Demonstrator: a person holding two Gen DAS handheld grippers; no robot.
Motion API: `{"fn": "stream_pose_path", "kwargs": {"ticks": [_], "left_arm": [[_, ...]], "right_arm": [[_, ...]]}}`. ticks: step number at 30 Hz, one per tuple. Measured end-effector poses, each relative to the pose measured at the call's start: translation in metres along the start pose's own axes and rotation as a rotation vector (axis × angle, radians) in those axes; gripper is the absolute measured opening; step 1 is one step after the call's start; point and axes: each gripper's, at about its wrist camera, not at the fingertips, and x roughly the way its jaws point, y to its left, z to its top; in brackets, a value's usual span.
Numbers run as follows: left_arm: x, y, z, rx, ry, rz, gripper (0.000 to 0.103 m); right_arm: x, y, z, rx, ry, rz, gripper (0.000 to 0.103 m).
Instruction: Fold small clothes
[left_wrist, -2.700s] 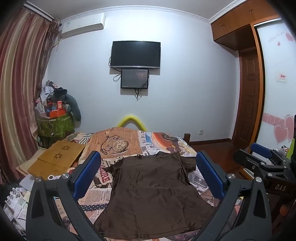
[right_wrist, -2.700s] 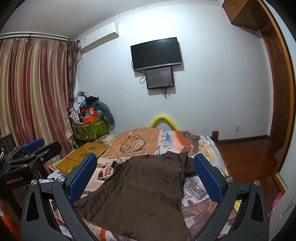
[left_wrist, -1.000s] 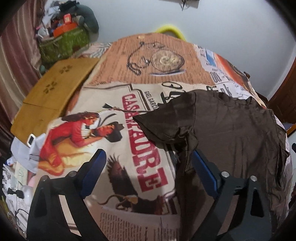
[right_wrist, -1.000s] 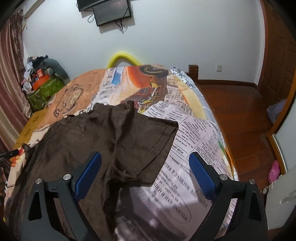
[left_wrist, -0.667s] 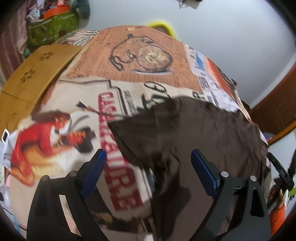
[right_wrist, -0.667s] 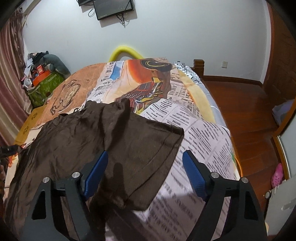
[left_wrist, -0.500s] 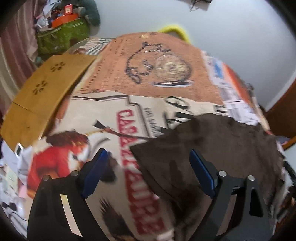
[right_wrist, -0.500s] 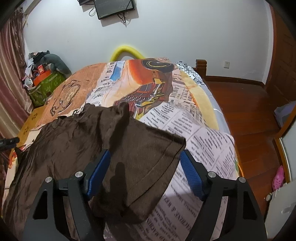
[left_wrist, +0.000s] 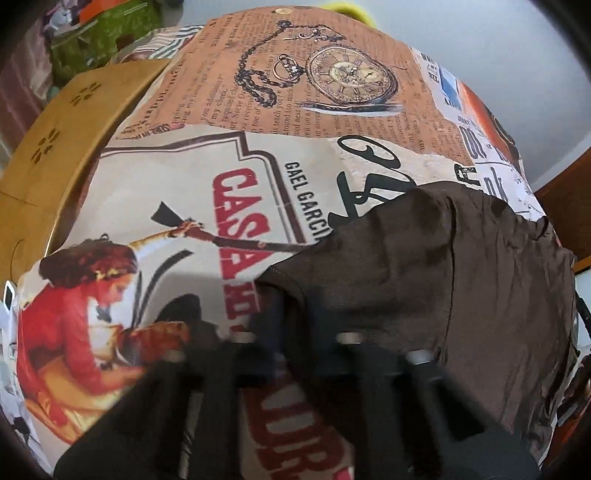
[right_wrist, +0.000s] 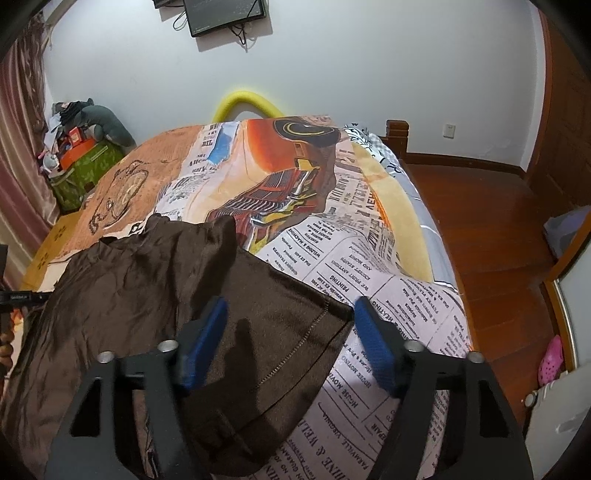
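Room: white wall (right_wrist: 332, 66) behind, wood floor (right_wrist: 491, 221) past the bed's right edge, one screen (right_wrist: 225, 14) mounted high.
Bed: one bed (right_wrist: 369, 280) under a collage-print cover with a pocket watch and red lettering.
Shirt: one brown shirt (right_wrist: 122, 295) spread on the near half of the bed, a sleeve toward each side edge.
Clutter: green box (right_wrist: 85, 166) with a grey plush off the bed's far left corner; wooden board (left_wrist: 55, 155) along the left edge.
Left gripper (left_wrist: 291, 317): tilted steeply down, blurred, jaws pressed together on the left sleeve's hem.
Right gripper (right_wrist: 288, 332): angled down, jaws closing, blue pads astride the right sleeve, not pressing it.
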Motion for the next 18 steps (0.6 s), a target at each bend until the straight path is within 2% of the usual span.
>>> {"fn": "stream_pose_path", "kwargs": {"ticks": [5,6,7,12,16,18], "left_arm": [[-0.012,-0.005,-0.001,0.033,-0.044,0.016,0.004],[-0.018,-0.006,0.0,0.041,-0.06,0.02,0.004],[-0.024,-0.009,0.001,0.051,-0.078,0.03,0.004],[-0.066,-0.034,0.01,0.118,-0.18,0.055,0.004],[-0.094,-0.067,0.015,0.195,-0.266,0.059,0.004],[-0.1,-0.08,0.014,0.215,-0.281,0.042,0.004]], "right_arm": [[0.005,0.005,-0.003,-0.037,0.001,-0.023,0.027],[0.007,0.005,-0.004,-0.037,0.002,-0.026,0.015],[0.009,0.004,-0.004,-0.033,0.004,-0.022,0.012],[0.006,0.004,-0.002,0.008,-0.018,0.024,0.009],[-0.006,0.017,0.0,-0.04,-0.038,0.033,0.008],[-0.013,0.025,0.001,-0.07,-0.051,0.033,0.008]]}}
